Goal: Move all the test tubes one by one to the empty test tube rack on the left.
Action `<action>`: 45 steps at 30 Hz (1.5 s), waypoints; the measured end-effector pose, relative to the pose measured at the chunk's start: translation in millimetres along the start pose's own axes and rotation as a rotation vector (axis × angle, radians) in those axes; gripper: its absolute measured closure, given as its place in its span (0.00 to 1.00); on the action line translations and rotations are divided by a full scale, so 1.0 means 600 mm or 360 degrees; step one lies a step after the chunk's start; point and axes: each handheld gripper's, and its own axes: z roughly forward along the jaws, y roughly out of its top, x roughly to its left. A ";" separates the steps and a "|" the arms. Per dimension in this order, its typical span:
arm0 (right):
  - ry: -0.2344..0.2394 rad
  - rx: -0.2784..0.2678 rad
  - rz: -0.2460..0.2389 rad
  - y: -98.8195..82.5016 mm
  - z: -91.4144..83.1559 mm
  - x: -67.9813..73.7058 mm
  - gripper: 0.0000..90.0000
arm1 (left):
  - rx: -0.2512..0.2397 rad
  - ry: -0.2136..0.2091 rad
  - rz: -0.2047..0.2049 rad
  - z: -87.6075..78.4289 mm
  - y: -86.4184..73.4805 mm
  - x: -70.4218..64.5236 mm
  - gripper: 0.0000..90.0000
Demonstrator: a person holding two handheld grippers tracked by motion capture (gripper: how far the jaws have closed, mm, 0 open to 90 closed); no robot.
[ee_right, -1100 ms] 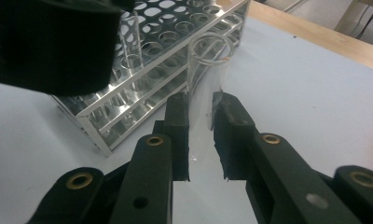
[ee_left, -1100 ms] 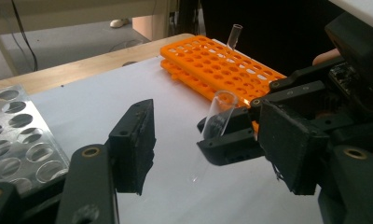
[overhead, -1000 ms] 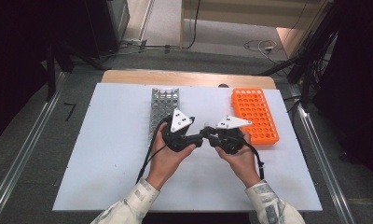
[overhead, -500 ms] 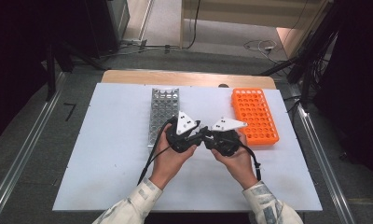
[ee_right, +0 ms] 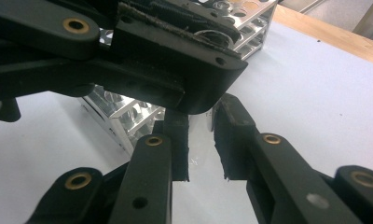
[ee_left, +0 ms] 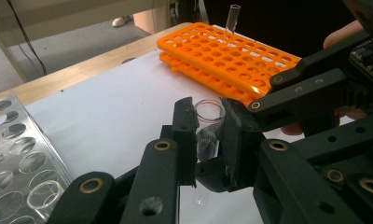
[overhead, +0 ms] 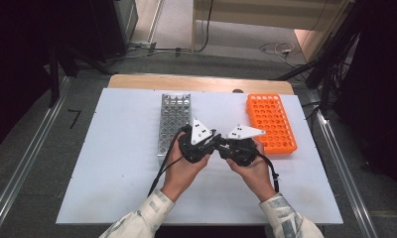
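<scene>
Between the metal rack [overhead: 173, 122] and the orange rack [overhead: 271, 121], near the middle of the white table [overhead: 112, 163], the two grippers meet tip to tip. The left gripper [ee_left: 208, 135] has just been closing, and its pads now press on a clear glass tube [ee_left: 208, 122] held between them. The tube's long axis runs roughly upright along the pads, open mouth at the top, rounded bottom showing below them just above the table.

The right gripper [ee_right: 201, 135] is also closed on the same tube from the opposite side; in its own view the glass between its jaws is hard to make out, so the contact there is likely rather than certain.

The orange rack, to the right of the metal rack, holds one clear tube [ee_left: 233, 17] standing upright at its far edge. The metal rack's holes look mostly empty, though some near holes show glassy rims [ee_left: 44, 195].
</scene>
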 end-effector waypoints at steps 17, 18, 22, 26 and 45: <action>0.0044 -0.0039 0.0129 -0.018 -0.013 -0.019 0.43 | -0.0011 0.0010 -0.0085 0.002 0.005 0.012 0.85; 0.0047 -0.0039 0.0138 -0.021 -0.014 -0.021 0.40 | -0.0013 0.0011 -0.0090 0.002 0.007 0.012 0.85; 0.0031 -0.0043 0.0153 -0.034 -0.018 -0.032 0.36 | -0.0041 0.0010 -0.0104 -0.003 0.016 0.012 0.85; 0.0025 -0.0024 0.0186 -0.045 -0.021 -0.038 0.35 | -0.0050 0.0006 -0.0109 -0.004 0.023 0.013 0.85; -0.0040 -0.0042 0.0237 -0.066 -0.052 -0.058 0.33 | -0.0049 0.0004 -0.0160 -0.012 0.034 0.029 0.85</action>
